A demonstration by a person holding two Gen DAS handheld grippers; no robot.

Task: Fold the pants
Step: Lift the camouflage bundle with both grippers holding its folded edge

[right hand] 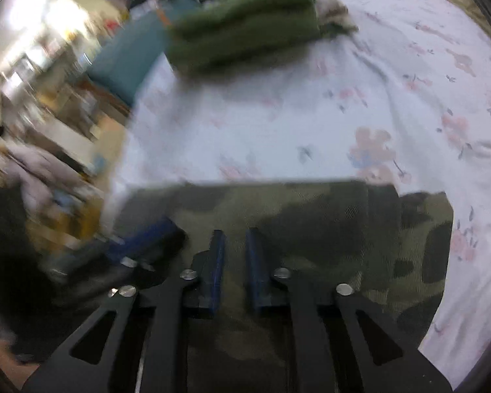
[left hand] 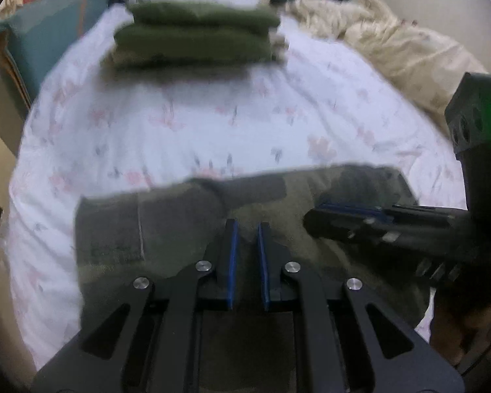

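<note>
Covering most of both views: a bed spread with a white sheet printed in pale pink flowers [left hand: 186,131], lying rumpled and carrying everything listed below.

Lying at the sheet's far right side in the left wrist view: a crumpled cream-coloured blanket [left hand: 386,42].

Lying at the near edge of the bed, directly under both tools: the folded camouflage-patterned pants in dark green and olive cloth [right hand: 311,216], resting flat as a rectangular bundle, with a lighter grey-green panel showing at their left end in the left wrist view.

Sitting well apart from them at the far end of the bed: a stack of folded olive-green garments [left hand: 196,32], blurred, with a paler piece showing underneath.

Standing just beside the bed's far left corner: a teal box-shaped item [right hand: 131,55], too blurred to identify.

Hovering over the camouflage pants: the left gripper [left hand: 247,226], its blue-padded jaws standing a narrow gap apart and pinching nothing visible.

Hovering just beside it over the same pants: the right gripper [right hand: 235,232], jaws likewise nearly together with only cloth seen below them; whether either tool is touching the fabric cannot be told.
</note>
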